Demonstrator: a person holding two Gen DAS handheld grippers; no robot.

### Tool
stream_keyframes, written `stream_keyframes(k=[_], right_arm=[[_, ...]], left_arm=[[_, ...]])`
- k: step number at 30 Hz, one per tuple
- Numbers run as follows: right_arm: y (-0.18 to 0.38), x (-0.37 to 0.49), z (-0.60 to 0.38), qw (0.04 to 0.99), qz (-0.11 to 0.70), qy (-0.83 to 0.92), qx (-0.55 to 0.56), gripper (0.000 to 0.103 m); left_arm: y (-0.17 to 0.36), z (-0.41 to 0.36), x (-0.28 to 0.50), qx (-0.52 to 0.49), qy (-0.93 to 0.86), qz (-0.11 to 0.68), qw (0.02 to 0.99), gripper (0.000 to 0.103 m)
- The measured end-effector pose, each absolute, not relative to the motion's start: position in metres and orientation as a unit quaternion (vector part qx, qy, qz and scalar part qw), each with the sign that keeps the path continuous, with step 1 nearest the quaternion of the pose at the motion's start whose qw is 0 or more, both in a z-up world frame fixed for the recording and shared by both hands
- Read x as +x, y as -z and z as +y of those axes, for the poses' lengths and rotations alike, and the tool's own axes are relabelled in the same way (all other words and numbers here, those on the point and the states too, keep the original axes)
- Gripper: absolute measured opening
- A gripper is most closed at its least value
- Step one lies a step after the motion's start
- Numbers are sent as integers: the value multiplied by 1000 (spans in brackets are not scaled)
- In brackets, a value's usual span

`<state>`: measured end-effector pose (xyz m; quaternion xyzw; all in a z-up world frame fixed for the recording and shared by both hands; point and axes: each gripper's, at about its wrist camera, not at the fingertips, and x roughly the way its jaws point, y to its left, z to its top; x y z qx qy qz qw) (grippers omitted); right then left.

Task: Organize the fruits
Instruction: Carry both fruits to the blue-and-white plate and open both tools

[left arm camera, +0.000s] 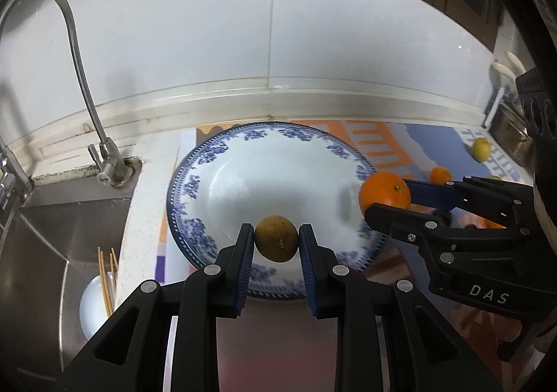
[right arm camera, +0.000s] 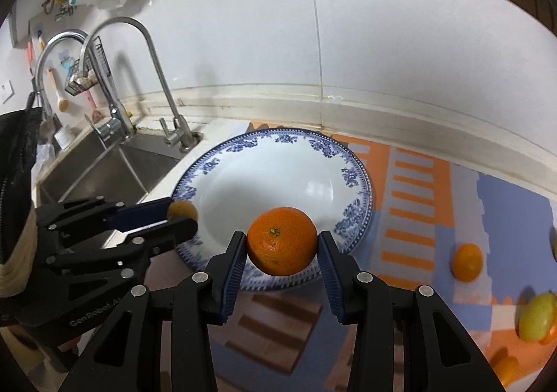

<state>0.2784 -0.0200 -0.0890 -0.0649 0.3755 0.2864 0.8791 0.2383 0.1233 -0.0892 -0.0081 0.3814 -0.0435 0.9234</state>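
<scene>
Fingers of left gripper point(left arm camera: 276, 240) pinch brown fruit point(left arm camera: 276, 238) — right gripper point(right arm camera: 282, 245) clamps orange point(right arm camera: 282, 240); plate point(right arm camera: 278, 155) front rim hidden.

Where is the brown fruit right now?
The brown fruit is clamped in the left gripper, over the near rim of the blue-patterned plate, beside the sink.

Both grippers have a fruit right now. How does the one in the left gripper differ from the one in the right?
The brown fruit in the left gripper is dull, tan and rough-looking; the orange in the right gripper is bright and glossy with a green stem scar. The brown fruit looks smaller, so the left jaws stand closer together than the right. Shared: both are round, pinched between blue pads, and held over the near rim of the blue-patterned plate.
</scene>
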Motion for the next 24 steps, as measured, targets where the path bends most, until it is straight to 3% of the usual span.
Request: stream_keyframes(k=[20, 21, 24], right_arm=[[121, 317, 1, 864, 412, -278, -82, 43], [121, 317, 1, 864, 411, -278, -83, 43], [120, 317, 1, 864, 411, -278, -82, 43]], left_arm=[[118, 129, 270, 5, 35, 422, 906, 26], [117, 129, 270, 3, 37, 422, 906, 27], [116, 130, 269, -4, 36, 423, 905, 43]])
